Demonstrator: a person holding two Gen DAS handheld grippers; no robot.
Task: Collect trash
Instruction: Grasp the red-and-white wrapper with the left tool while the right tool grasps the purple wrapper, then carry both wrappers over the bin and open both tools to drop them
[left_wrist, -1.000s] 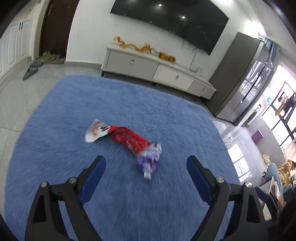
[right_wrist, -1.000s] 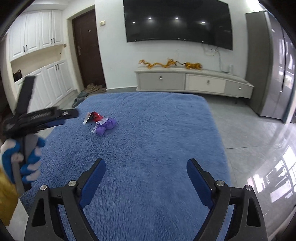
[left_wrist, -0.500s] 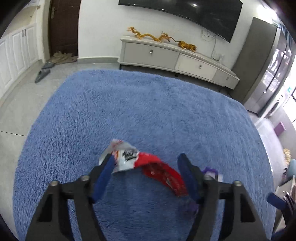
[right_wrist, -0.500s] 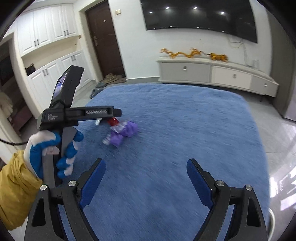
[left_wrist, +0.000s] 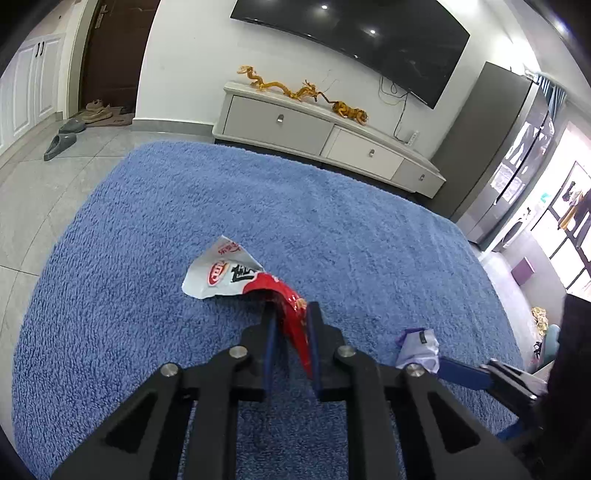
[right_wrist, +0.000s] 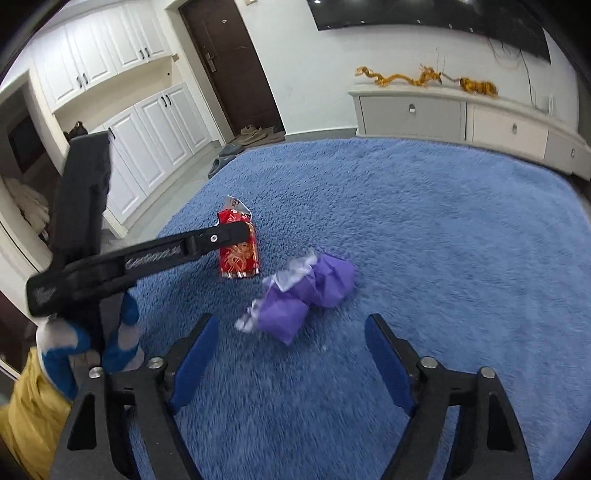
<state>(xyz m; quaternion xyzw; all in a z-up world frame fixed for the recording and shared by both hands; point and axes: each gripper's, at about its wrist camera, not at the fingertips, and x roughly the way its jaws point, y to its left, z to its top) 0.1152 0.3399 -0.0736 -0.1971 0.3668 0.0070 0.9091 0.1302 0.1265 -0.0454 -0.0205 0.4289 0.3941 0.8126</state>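
Note:
My left gripper (left_wrist: 290, 314) is shut on the red end of a red and white snack wrapper (left_wrist: 236, 273) on the blue rug (left_wrist: 332, 229). The wrapper also shows in the right wrist view (right_wrist: 238, 251), with the left gripper (right_wrist: 236, 230) across it. A crumpled purple and white wrapper (right_wrist: 306, 291) lies just ahead of my open, empty right gripper (right_wrist: 291, 332). It shows at the right of the left wrist view (left_wrist: 419, 347), with a blue finger of the right gripper beside it.
A long white TV cabinet (left_wrist: 332, 133) with golden dragon ornaments stands against the far wall under a TV. Grey slippers (left_wrist: 61, 142) lie on the tile floor at the left near a dark door. White cupboards (right_wrist: 147, 122) line the left wall.
My left gripper came down and shut on the red wrapper. My right gripper moved in toward the purple wrapper, which now lies just ahead of its open fingers.

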